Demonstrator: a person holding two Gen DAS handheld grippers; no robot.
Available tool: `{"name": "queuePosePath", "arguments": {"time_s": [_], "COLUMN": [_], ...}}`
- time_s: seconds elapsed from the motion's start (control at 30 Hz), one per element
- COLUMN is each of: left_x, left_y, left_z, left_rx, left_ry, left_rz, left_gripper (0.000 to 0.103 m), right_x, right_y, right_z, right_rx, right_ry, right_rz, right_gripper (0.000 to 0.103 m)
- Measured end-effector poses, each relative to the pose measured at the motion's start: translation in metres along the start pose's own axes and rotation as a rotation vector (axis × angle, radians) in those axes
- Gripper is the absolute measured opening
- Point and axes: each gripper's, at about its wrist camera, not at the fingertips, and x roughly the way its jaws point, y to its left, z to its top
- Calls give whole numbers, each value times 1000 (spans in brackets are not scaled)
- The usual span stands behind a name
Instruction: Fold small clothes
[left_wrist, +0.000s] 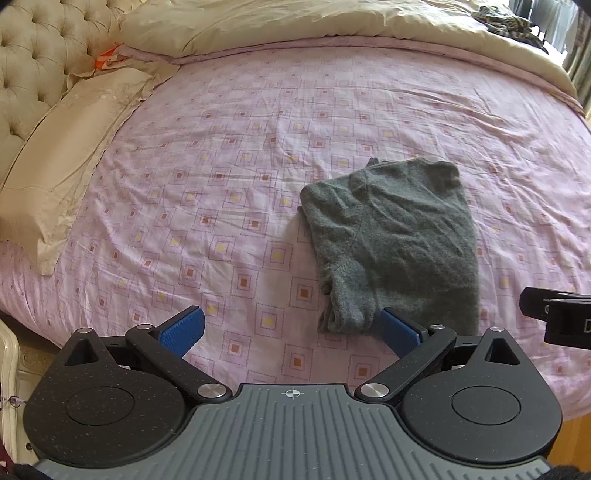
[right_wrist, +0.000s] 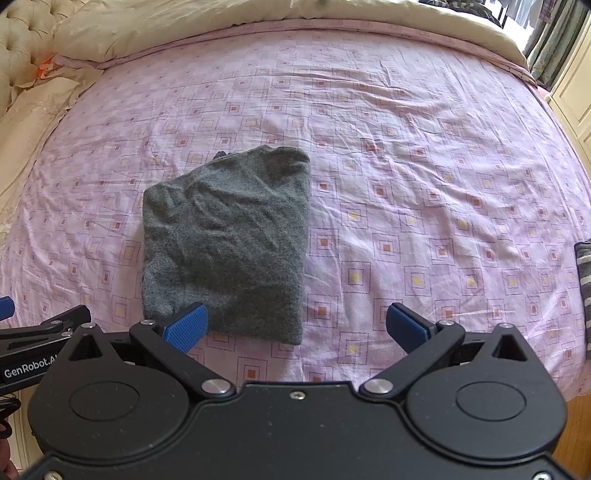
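A dark grey knitted garment (left_wrist: 395, 240) lies folded into a rough rectangle on the pink patterned bed sheet (left_wrist: 221, 184). My left gripper (left_wrist: 291, 330) stands open just short of the garment's near left corner, its right pad close to the cloth and nothing between the pads. In the right wrist view the same grey garment (right_wrist: 229, 240) lies ahead and to the left. My right gripper (right_wrist: 297, 326) is open too, its left pad over the garment's near edge, holding nothing. The left gripper's body (right_wrist: 40, 343) shows at the left edge.
A beige pillow (left_wrist: 62, 162) and tufted headboard (left_wrist: 33, 62) lie at the left. A cream duvet (left_wrist: 332, 18) is bunched along the far side. A striped grey cloth (right_wrist: 583, 288) sits at the bed's right edge. Dark patterned fabric (left_wrist: 506, 20) rests on the duvet.
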Motion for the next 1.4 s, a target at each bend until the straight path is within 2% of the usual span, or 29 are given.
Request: {"name": "queuePosePath", "arguments": {"time_s": [1.4], "left_x": [5], "left_y": [-12], "left_z": [-4], "left_rx": [19], "left_ry": [50], "left_rz": [10], "left_gripper": [102], "right_x": [4], "right_y": [-7], "right_z": [-1], "right_rx": [-8], "right_ry": [16], "right_rz": [4], "right_gripper": [102]}}
